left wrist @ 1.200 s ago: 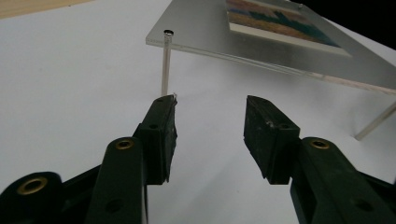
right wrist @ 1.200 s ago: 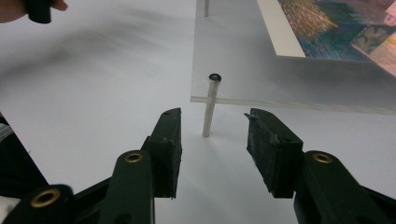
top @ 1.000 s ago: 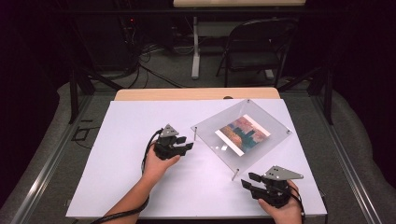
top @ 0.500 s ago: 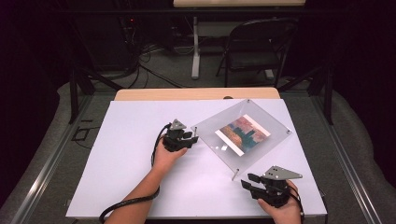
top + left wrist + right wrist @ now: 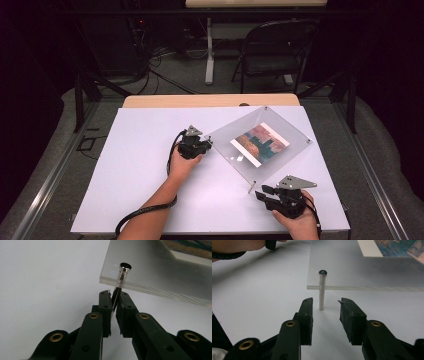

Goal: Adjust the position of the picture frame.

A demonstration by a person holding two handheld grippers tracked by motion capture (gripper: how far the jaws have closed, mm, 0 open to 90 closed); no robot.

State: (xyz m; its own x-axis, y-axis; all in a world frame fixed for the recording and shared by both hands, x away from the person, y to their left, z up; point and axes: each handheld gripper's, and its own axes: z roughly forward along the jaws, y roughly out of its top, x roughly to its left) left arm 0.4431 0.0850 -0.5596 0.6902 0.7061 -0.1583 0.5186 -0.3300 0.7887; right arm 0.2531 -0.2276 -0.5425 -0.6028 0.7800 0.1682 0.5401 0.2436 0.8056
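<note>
1. Two grippers work at opposite corners of a clear picture frame (image 5: 260, 144) that sits raised on the white table (image 5: 135, 170), propped on thin metal corner posts, with a colourful print (image 5: 260, 144) sandwiched inside.
2. Left gripper (image 5: 113, 300): its jaws are pressed together on the lower part of a corner post (image 5: 122, 273), just under the frame's edge, probably to hold or unscrew the post so the two clear plates can come apart.
3. Right gripper (image 5: 325, 305): its jaws stand apart, one on each side of another post (image 5: 322, 288) without touching it; this looks like lining up for a grab, and the gap leaves room to ease forward first.
4. In the high view the left gripper (image 5: 195, 146) touches the frame's left corner, while the right gripper (image 5: 280, 195) rests near the front corner.
5. Compared with a second ago, the left hand (image 5: 182, 165) has travelled toward the frame and reached the corner; the right gripper and the frame sit where they were.
</note>
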